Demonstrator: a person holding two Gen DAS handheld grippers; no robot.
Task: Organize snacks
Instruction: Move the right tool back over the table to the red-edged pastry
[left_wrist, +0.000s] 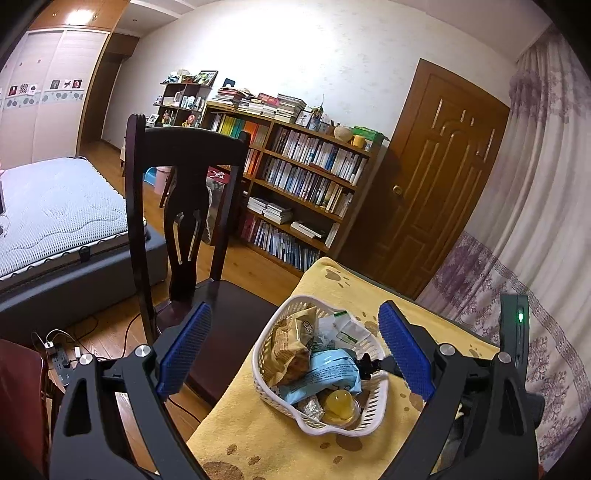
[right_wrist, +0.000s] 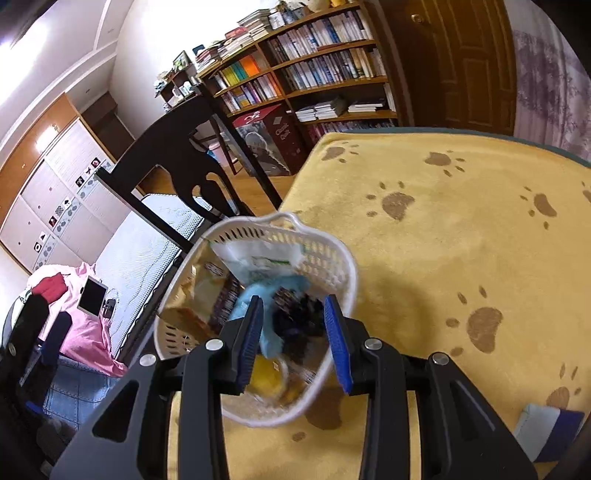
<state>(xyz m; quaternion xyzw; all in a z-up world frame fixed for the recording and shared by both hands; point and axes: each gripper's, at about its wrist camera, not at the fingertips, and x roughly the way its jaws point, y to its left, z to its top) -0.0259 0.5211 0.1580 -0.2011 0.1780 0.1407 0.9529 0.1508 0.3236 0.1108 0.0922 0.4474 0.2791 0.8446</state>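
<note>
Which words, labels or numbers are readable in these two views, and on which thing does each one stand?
"Classic": pale script on the red box on the floor; the word under it is unclear.
On the brown snack packet: a round printed mark, too blurred to read.
On the blue snack packet: small print, unreadable.
On the book spines: lettering too small to read.
No other text is legible.

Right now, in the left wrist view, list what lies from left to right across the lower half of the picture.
Bed → dark wooden chair → left blue finger pad → white basket of snacks → right blue finger pad → patterned curtain.
</note>
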